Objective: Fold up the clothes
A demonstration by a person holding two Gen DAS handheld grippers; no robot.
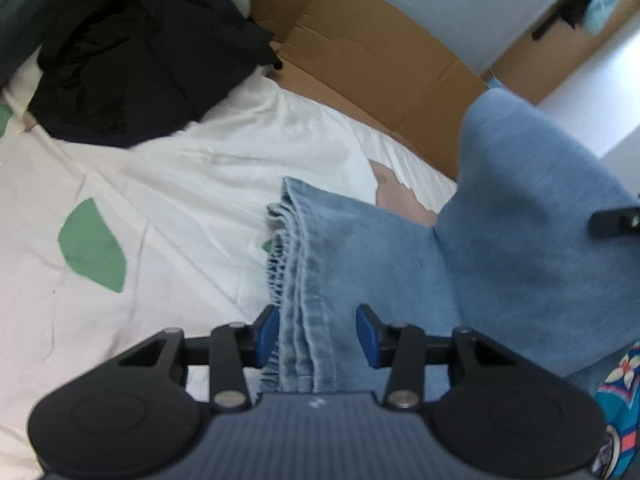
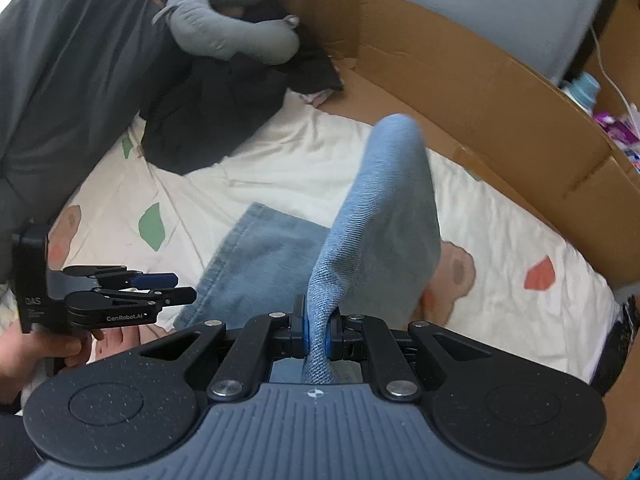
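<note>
Light blue jeans (image 1: 360, 248) lie on a white bed sheet (image 1: 180, 208) printed with green and orange shapes. My left gripper (image 1: 316, 336) straddles the frayed hem (image 1: 296, 280). Its blue pads (image 1: 368, 336) stand apart, and the right one shows a gap to the stacked hem. In the right wrist view the left gripper (image 2: 184, 286) sits at the left by the hem edge, held by a hand (image 2: 40, 352). My right gripper (image 2: 316, 334) is shut on a fold of the jeans (image 2: 380, 220), which rises in a raised ridge above the flat part.
A black garment (image 2: 216, 120) lies crumpled at the far side of the sheet, with a grey neck pillow (image 2: 232, 28) behind it. A dark grey cloth (image 2: 60, 80) fills the left. Cardboard walls (image 2: 480, 92) run along the far and right sides of the bed.
</note>
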